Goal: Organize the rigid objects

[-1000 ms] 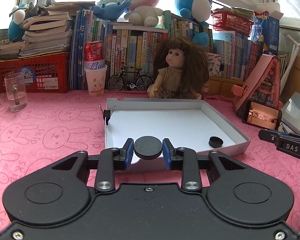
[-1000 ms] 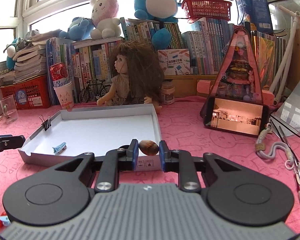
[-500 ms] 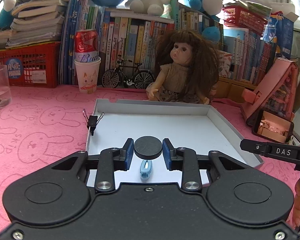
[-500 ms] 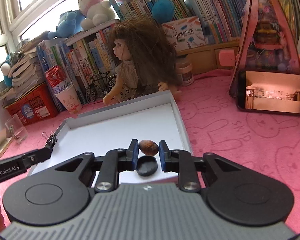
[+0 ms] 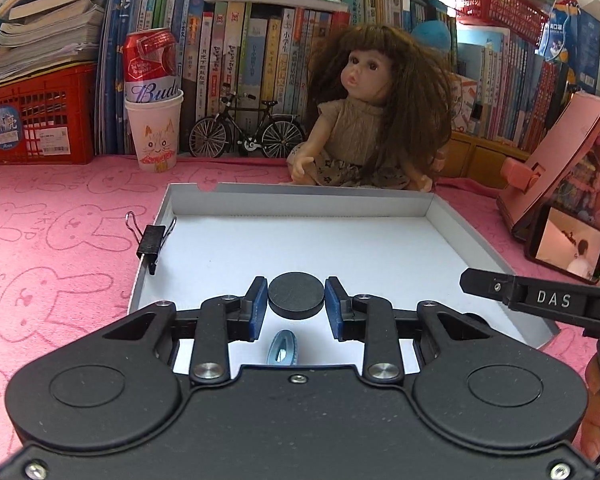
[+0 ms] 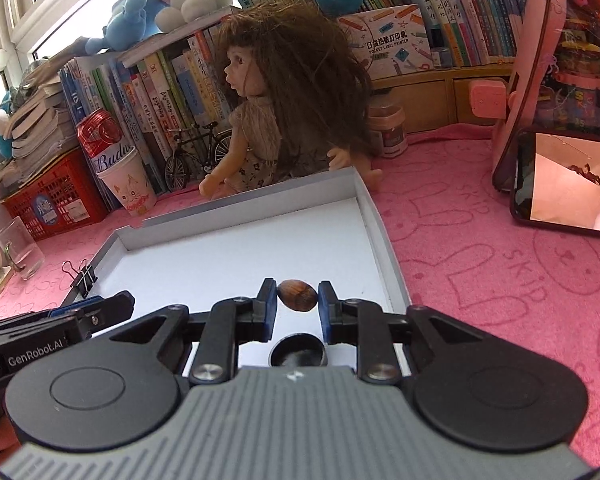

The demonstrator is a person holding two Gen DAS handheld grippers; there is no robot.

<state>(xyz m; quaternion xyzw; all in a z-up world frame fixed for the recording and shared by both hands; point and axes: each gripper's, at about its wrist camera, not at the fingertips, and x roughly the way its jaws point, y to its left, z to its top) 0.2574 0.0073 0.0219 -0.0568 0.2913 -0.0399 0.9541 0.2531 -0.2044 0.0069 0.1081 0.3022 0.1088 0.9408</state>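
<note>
My left gripper point(image 5: 296, 302) is shut on a flat black disc point(image 5: 296, 295) and holds it above the near part of the white shallow box point(image 5: 300, 194). A small blue clip point(image 5: 284, 349) lies in the box just under it. My right gripper point(image 6: 298, 300) is shut on a small brown oval shell-like piece point(image 6: 297, 295) above the box's point(image 6: 384, 236) near right corner. A black round cap point(image 6: 297, 354) lies in the box below it. The left gripper's finger point(image 6: 100, 308) shows at the left of the right wrist view, and the right gripper's finger point(image 5: 540, 300) at the right of the left wrist view.
A black binder clip point(image 5: 153, 238) grips the box's left wall. A doll point(image 5: 368, 120) sits behind the box. A paper cup with a red can point(image 5: 154, 120), a model bicycle point(image 5: 246, 128), a red crate point(image 5: 32, 120), books, a phone point(image 5: 566, 244) and a glass point(image 6: 18, 254) stand around on the pink cloth.
Both grippers have moved forward over the box with their objects still held. The blue clip and the black cap now lie under them.
</note>
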